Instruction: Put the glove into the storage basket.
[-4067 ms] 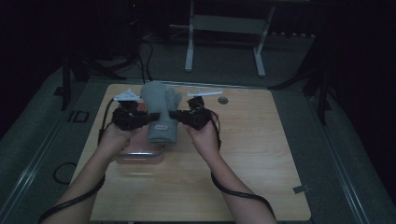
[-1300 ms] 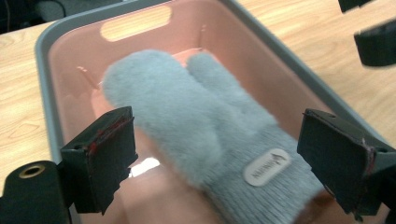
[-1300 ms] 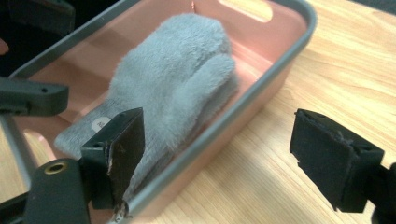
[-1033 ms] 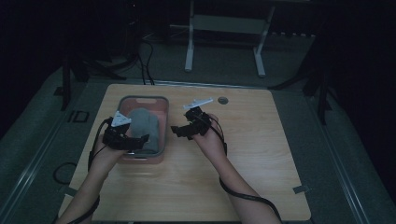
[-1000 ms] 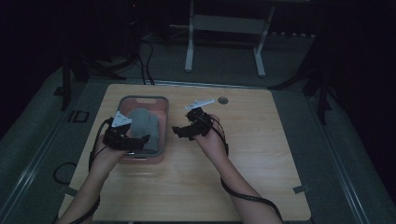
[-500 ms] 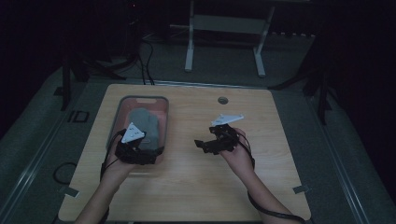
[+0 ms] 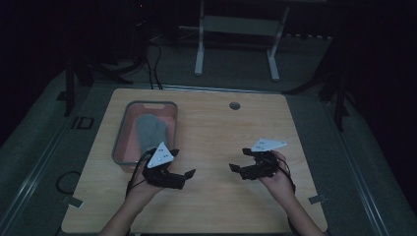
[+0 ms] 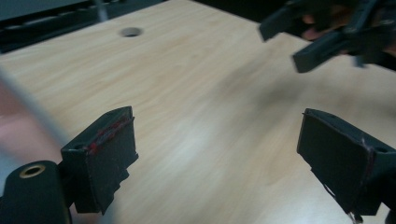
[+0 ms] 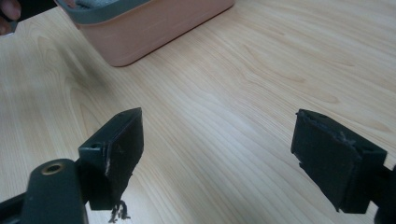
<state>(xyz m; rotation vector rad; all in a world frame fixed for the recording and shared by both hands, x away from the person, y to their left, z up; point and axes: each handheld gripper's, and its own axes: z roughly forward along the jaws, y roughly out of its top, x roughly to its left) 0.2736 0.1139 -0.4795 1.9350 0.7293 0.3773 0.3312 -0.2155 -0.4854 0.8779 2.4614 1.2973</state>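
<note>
A pink bin with a grey rim (image 7: pixel 122 129) stands on the left half of the wooden table, with a grey cloth (image 7: pixel 150 130) lying inside it. My left gripper (image 7: pixel 187 178) hovers just in front of the bin's near right corner, jaws open and empty, pointing right. My right gripper (image 7: pixel 237 161) faces it from the right side of the table, also open and empty. In the left gripper view my jaws (image 8: pixel 215 149) frame bare wood, with the right gripper (image 8: pixel 308 37) beyond. In the right gripper view my jaws (image 9: pixel 217 149) stand wide, the bin (image 9: pixel 154 32) farther off.
A round cable hole (image 7: pixel 234 105) sits near the table's far edge. Metal stand legs (image 7: pixel 199 54) and cables (image 7: pixel 152 59) lie on the floor beyond the table. Bare wood (image 7: pixel 211 142) lies between the two grippers.
The grey cloth, earlier held up between both grippers, now lies in the bin. Both hands have drawn back toward the near edge, the right one also moving rightward.
</note>
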